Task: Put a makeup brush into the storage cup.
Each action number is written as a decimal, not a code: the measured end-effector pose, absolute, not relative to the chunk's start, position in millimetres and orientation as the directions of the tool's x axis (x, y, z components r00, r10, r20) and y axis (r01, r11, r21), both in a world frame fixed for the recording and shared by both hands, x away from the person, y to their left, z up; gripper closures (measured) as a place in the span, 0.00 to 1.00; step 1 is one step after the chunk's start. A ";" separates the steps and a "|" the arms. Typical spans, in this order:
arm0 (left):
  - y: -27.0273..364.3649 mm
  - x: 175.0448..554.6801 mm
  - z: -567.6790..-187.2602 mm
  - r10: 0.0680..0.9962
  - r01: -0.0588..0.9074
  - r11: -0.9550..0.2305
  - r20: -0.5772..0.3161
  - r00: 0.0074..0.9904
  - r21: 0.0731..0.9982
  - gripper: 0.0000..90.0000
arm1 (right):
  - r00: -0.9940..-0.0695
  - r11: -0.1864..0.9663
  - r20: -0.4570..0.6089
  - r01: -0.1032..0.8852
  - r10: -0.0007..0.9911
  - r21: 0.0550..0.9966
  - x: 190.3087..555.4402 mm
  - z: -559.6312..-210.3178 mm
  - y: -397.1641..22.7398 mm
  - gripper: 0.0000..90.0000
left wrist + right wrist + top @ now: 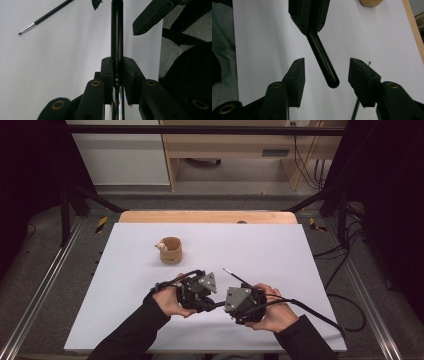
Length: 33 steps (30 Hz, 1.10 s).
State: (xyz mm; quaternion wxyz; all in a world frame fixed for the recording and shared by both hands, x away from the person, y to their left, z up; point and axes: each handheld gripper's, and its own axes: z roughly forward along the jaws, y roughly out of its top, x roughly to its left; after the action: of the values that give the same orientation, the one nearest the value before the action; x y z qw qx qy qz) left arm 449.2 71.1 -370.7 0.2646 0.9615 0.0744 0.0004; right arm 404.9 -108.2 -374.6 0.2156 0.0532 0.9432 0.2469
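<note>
Gripping a glossy black cylindrical handle (117, 30), the left gripper (117, 65) has its jaws closed tight around it. That handle's rounded end (331, 81) reaches between the right gripper's (326, 80) wide-apart jaws, touching neither. A thin black paintbrush (45, 17) lies on the white tabletop (270, 250) beyond. A tan wooden cup (170, 250) stands well ahead.
</note>
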 end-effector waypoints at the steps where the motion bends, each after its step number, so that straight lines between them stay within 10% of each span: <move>1: 70.8 449.0 -370.6 0.143 0.142 -0.849 -0.038 0.989 0.508 0.88 | -0.900 0.872 -0.385 -0.010 0.206 0.489 404.6 -375.0 -107.6 0.57; 33: 68.2 443.0 -373.1 0.142 0.152 -0.830 -0.059 0.988 0.537 0.87 | -0.902 0.890 -0.425 -0.129 0.078 0.437 402.6 -385.4 -98.9 0.81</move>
State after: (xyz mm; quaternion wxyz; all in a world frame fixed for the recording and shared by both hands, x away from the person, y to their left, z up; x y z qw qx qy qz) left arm 443.0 68.2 -373.1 0.2812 0.9565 0.0769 -0.0084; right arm 402.6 -98.9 -385.4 0.2213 -0.0135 0.9467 0.2338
